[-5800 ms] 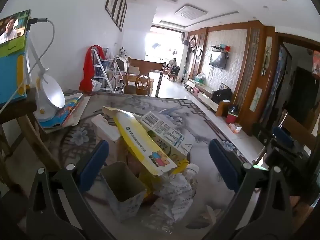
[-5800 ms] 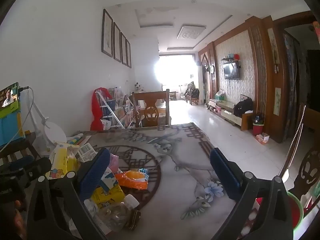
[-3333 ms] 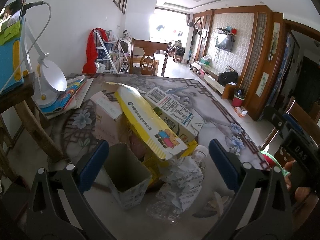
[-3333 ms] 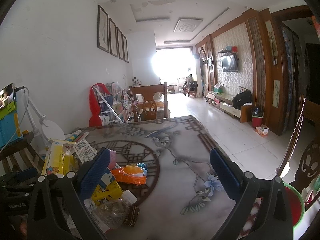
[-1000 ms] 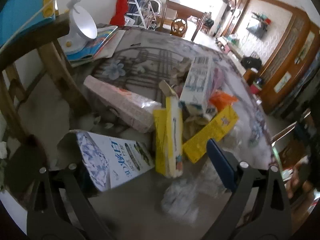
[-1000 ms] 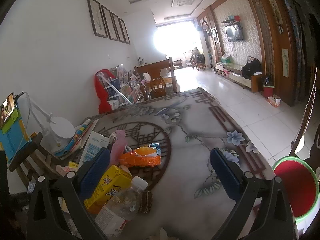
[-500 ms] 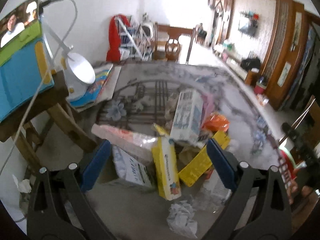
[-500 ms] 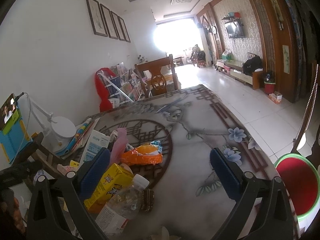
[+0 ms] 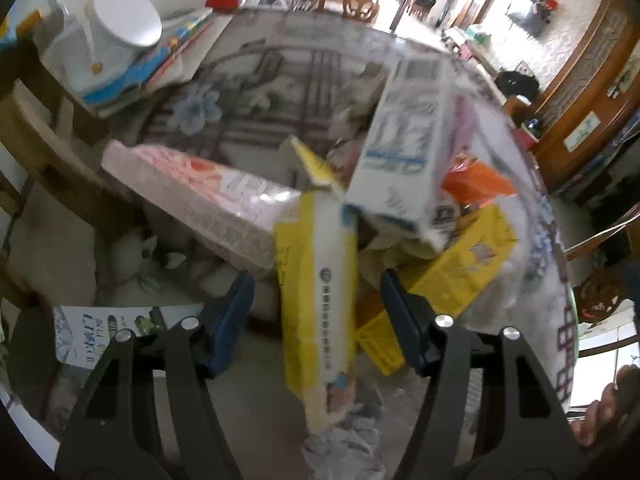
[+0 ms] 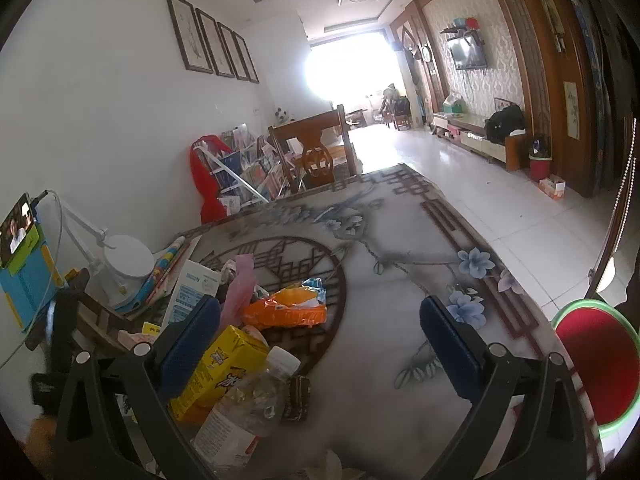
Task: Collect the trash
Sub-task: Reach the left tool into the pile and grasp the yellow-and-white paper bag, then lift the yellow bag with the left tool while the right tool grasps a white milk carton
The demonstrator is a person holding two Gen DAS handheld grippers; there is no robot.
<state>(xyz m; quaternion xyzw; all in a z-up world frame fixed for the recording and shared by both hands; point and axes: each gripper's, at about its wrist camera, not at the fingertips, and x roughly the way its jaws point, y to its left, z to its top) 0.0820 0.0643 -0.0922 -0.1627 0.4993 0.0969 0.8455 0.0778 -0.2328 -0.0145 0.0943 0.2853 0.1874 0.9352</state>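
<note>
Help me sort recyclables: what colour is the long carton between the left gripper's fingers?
Yellow, with a white face; the long carton shows best in the left wrist view.

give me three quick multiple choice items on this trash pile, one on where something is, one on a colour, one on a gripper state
1. What lies between the left gripper fingers?
A. long yellow box
B. plastic bottle
C. lamp

2. What colour is the inside of the green-rimmed bin?
A. blue
B. red
C. white

3. How does the right gripper stand?
A. shut on the bottle
B. open, holding nothing
C. shut on the orange wrapper

Answers:
1 A, the long yellow box runs up between the blue pads.
2 B, the bin's inside shows red.
3 B, its pads stand wide apart over the table.
</note>
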